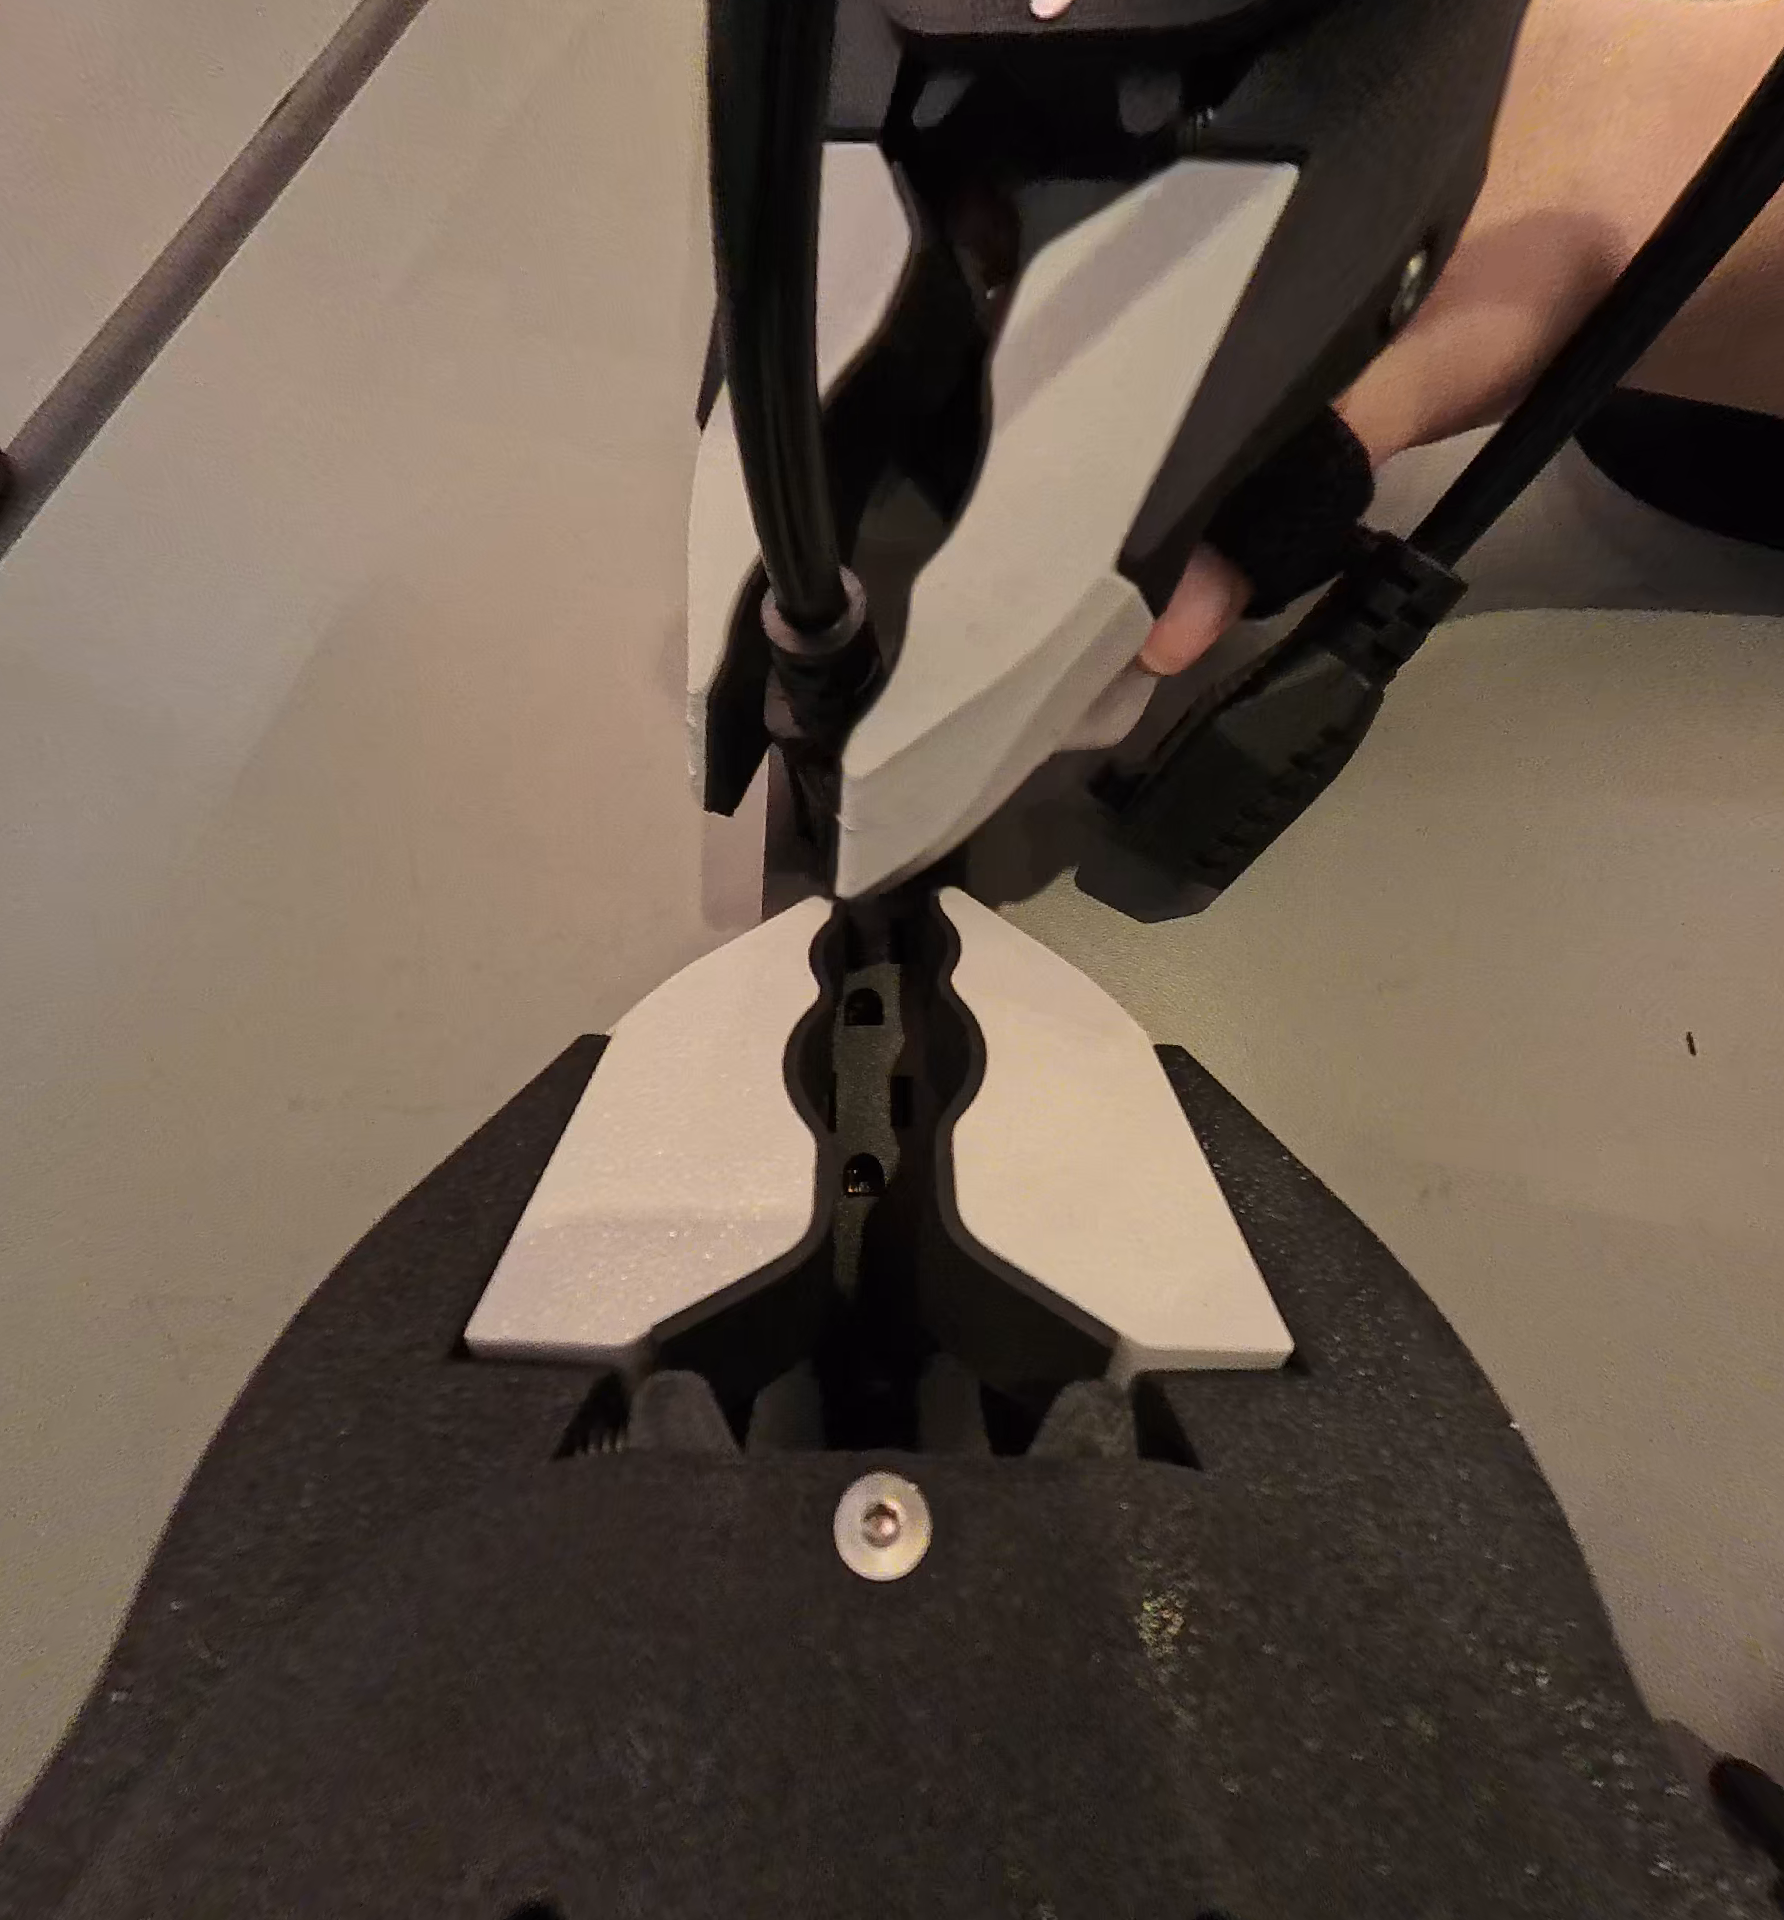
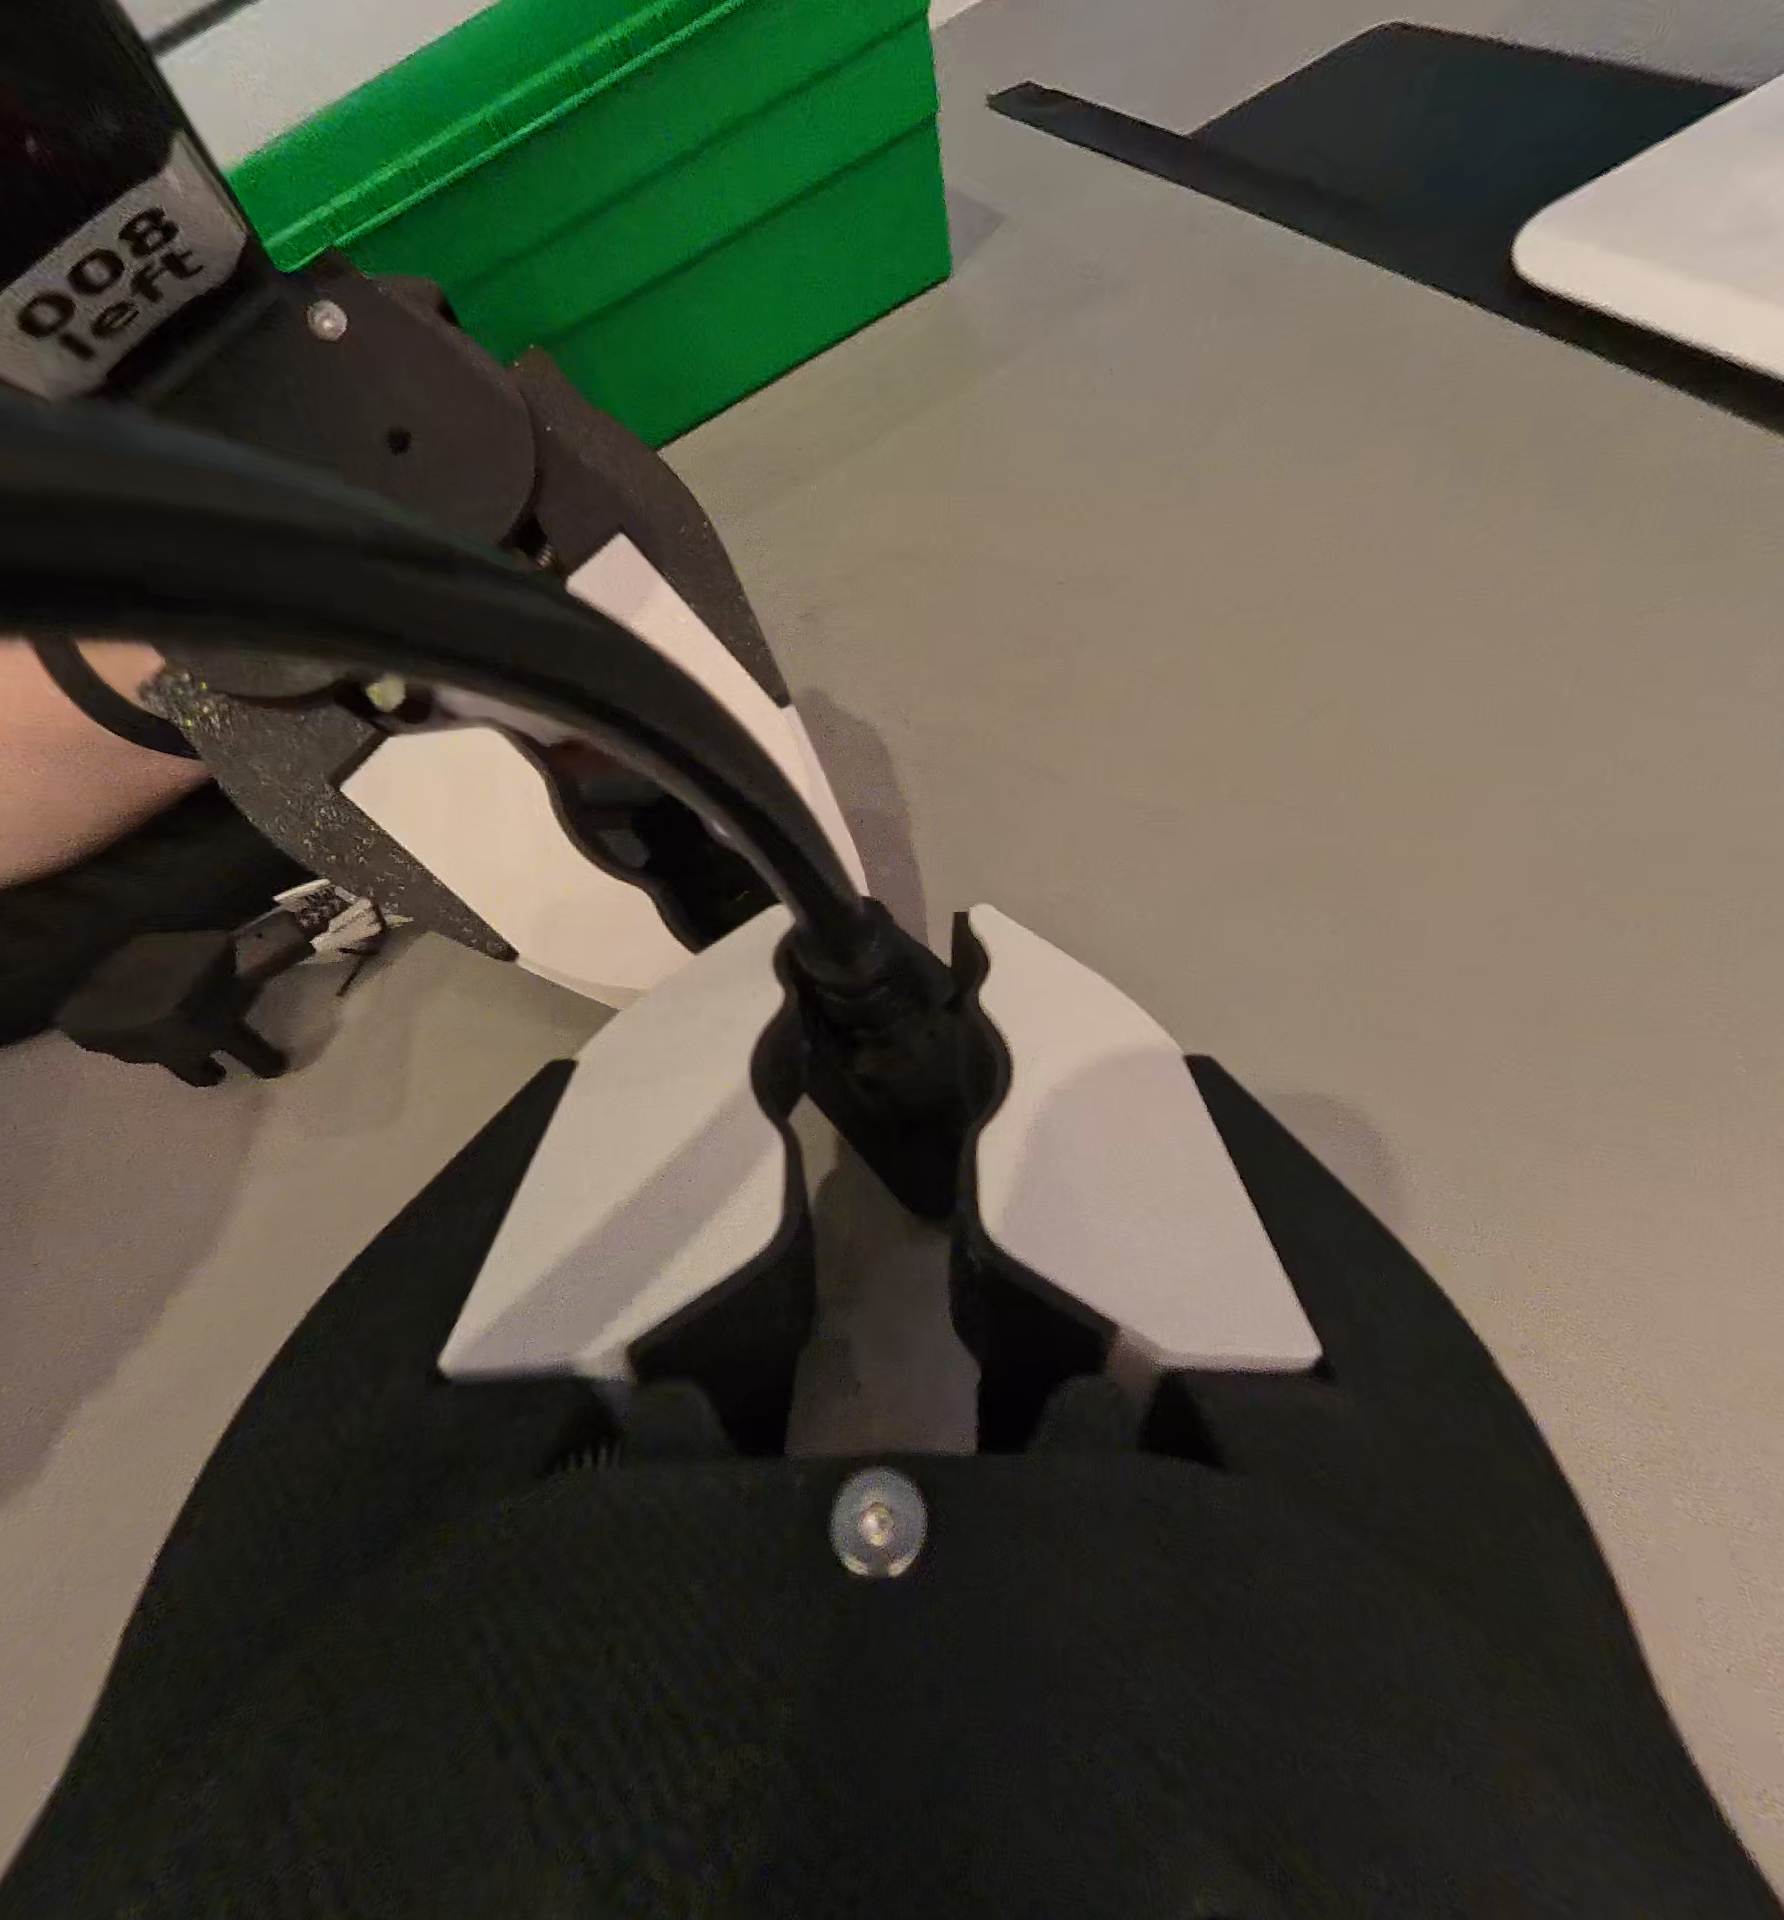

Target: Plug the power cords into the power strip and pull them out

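Grey tabletop (image 2: 1387, 727) bare rightward, right gripper (image 2: 883, 1023) pinching cord plug (image 2: 888, 1049), left gripper (image 1: 888, 914) clamping power strip (image 1: 872, 1101).

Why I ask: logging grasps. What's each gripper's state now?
Left gripper: closed on the strip.
Right gripper: closed on a plug.

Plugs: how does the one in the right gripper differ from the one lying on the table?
The gripped plug is clamped between the right gripper's fingers, pointing down toward the power strip; the loose plug lies flat on the table, untouched. The gripped plug's prongs are hidden; the loose plug's prongs show. Both are black, with black cords.
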Available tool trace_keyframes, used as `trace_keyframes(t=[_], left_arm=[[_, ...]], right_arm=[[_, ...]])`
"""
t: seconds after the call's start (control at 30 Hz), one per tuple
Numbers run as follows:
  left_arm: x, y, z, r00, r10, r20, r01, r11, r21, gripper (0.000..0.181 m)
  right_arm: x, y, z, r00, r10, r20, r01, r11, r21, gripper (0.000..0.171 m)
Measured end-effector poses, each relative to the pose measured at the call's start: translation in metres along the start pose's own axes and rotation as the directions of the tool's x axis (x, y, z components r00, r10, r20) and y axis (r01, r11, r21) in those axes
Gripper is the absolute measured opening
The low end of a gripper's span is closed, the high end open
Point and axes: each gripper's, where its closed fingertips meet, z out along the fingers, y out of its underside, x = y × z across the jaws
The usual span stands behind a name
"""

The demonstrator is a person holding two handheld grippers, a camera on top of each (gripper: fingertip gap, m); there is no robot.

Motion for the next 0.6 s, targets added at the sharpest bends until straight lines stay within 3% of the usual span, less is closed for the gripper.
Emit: trace_keyframes(t=[0.13,0.43,0.6], left_arm=[[0.0003,0.0,-0.0002,1.0,-0.002,-0.007,0.002,1.0,-0.001,0.013],[0.0,-0.0001,-0.0003,1.0,-0.009,-0.016,0.009,1.0,0.008,0.013],[-0.0024,-0.0009,-0.0008,0.999,-0.035,-0.023,0.035,0.999,0.025,0.013]], right_arm=[[0.0015,0.0035,0.0018,0.979,-0.189,-0.072,0.187,0.982,-0.031,0.03],[0.0035,0.0008,0.0018,0.986,-0.139,-0.095,0.143,0.989,0.031,0.023],[0.0053,-0.005,0.0021,0.993,-0.032,-0.118,0.044,0.994,0.098,0.02]])
